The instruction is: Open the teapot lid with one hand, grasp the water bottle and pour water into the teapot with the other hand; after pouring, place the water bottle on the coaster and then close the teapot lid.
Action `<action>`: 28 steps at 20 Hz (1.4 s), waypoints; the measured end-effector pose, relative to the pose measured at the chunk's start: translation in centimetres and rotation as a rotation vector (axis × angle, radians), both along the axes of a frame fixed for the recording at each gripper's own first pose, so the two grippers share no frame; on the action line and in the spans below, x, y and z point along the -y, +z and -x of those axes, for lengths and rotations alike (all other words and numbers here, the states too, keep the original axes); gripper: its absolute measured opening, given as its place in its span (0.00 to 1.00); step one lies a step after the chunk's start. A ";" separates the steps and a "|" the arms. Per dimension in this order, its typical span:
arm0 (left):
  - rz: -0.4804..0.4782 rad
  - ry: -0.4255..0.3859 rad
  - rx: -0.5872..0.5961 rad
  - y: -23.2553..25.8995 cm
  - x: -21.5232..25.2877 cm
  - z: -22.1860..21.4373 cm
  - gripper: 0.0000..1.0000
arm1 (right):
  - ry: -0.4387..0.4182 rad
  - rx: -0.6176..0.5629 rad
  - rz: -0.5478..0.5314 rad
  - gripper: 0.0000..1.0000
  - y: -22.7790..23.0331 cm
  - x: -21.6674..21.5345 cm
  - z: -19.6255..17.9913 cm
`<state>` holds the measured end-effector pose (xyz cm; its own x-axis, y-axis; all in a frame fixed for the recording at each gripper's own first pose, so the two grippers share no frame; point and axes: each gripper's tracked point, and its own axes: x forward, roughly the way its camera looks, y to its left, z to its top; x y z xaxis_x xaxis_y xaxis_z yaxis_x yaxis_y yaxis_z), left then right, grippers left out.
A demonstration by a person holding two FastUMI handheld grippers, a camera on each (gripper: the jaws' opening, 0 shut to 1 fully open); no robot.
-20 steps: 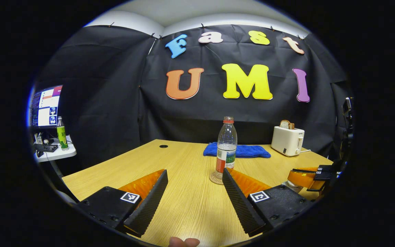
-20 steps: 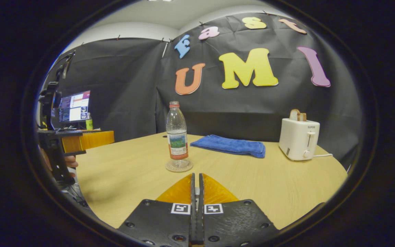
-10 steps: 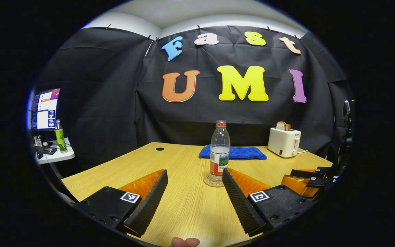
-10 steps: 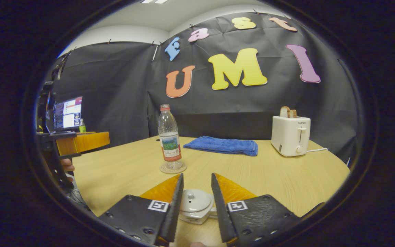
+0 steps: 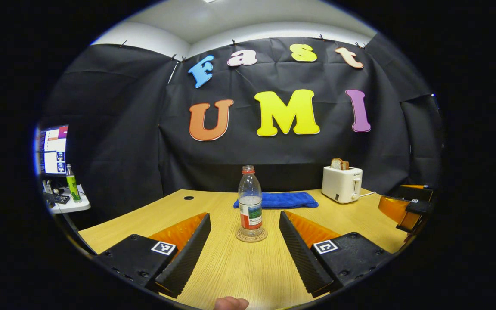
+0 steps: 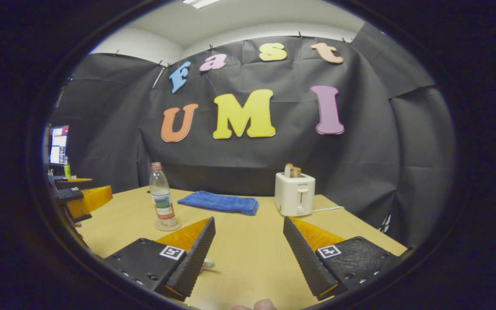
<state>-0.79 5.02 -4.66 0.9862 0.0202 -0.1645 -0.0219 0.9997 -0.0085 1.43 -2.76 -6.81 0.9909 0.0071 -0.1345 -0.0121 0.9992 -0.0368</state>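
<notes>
Left gripper view: left gripper (image 5: 244, 241) spread wide at bottom of frame, holding nothing, as in the earlier frames.
Change, left gripper view: water bottle (image 5: 250, 201) now sits smaller and lower, centred between the fingers; half a second ago it stood just by the right-hand finger.
Water bottle: upright on round coaster (image 5: 251, 235), cap on, lower centre of frame, touched by neither gripper.
Right gripper, left gripper view: at right edge (image 5: 407, 206); earlier it was lower, near the bottom right.
Right gripper view: right gripper (image 6: 249, 247) fingers far apart, nothing between them.
Change, right gripper view: one second ago the fingers were pressed together, half a second ago partly apart over the white teapot lid; the lid is now out of the gap, and a small pale rim by the left-hand finger cannot be identified.
Bottle, right gripper view: left of centre (image 6: 162, 199), on its coaster (image 6: 167, 225), beyond the left-hand finger.
Surroundings: wooden table (image 5: 239, 267); blue towel (image 5: 284, 200) behind the bottle; white toaster (image 5: 342, 184) with bread, right of centre; monitor (image 5: 52, 149) and green bottle (image 5: 72, 186) at left edge.
Obstruction: none between left gripper and bottle.
</notes>
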 end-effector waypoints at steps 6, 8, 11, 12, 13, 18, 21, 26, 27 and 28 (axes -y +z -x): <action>-0.014 -0.042 0.017 0.5 1.7 0.7 1.00 | -0.057 0.048 0.029 0.96 2.3 0.8 1.7; -0.026 -0.042 0.025 0.8 1.6 0.7 1.00 | -0.076 0.061 0.010 0.97 2.8 1.0 1.7; -0.054 -0.009 0.045 2.1 0.6 0.0 1.00 | -0.073 0.059 -0.004 0.97 2.6 0.5 1.7; -0.045 -0.005 0.049 2.1 0.6 0.0 1.00 | -0.067 0.056 -0.003 0.95 2.5 0.3 1.7; -0.037 -0.002 0.049 2.1 0.6 0.0 1.00 | -0.062 0.058 -0.004 0.96 2.6 0.0 1.8; -0.042 0.001 0.081 2.6 0.8 0.0 1.00 | -0.050 0.088 0.006 0.95 3.6 -1.0 2.4; -0.049 -0.003 0.083 2.7 0.9 0.1 1.00 | -0.049 0.091 0.000 0.95 3.8 -1.0 2.6; -0.047 0.008 0.097 3.1 0.3 0.1 1.00 | -0.055 0.103 -0.005 0.96 4.6 -0.9 3.0; -0.045 0.012 0.099 3.2 0.1 0.2 1.00 | -0.056 0.107 -0.006 0.97 4.7 -0.9 3.1; -0.043 0.017 0.099 3.1 0.0 0.1 1.00 | -0.055 0.108 -0.007 0.95 4.8 -1.0 3.1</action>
